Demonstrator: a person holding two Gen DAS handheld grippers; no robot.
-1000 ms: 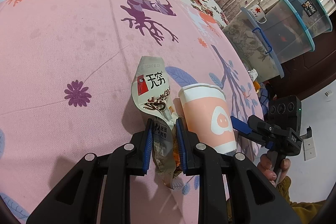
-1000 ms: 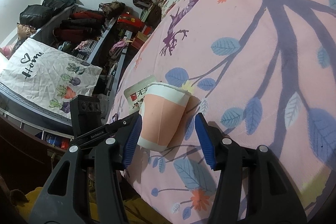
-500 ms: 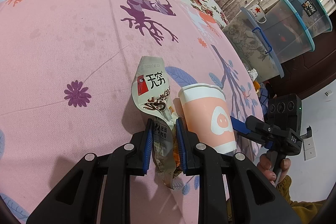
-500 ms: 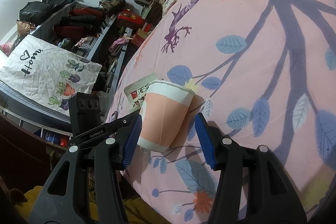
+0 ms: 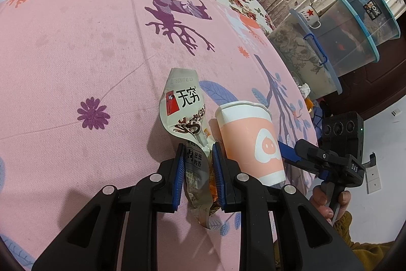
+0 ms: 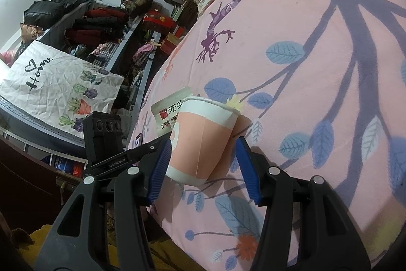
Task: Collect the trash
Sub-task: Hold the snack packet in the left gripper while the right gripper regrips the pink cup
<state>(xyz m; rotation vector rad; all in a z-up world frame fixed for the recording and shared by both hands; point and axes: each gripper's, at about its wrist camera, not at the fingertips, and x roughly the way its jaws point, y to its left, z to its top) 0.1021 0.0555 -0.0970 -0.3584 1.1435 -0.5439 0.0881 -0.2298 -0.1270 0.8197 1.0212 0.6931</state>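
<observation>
two grippers: both low over the near edge of a pink bedspread [image 5: 76,47], side by side, each at one piece of trash
left gripper [image 5: 197,178]: jaws narrow, blue pads pinching the lower half of the wrapper; same grip as a second ago
wrapper [image 5: 183,106]: crumpled snack packet, printed top fanned out above the pads, tail hanging below them; just left of the cup, as before
right gripper [image 6: 205,170]: jaws about half wide, set either side of the cup; left pad at the cup's wall, right pad clear of it with a gap; opening unchanged
cup [image 6: 203,141]: pink paper cup with white rim, upright on the bedspread near its edge, between the right pads but not squeezed
change from earlier: in the right view the cup sits slightly higher and nearer the left pad; the left view looks the same
hand [image 5: 330,200]: seen in the left view, gripping the right gripper's handle
bins [image 5: 355,24]: clear stacked tubs beside the bed, far right
</observation>
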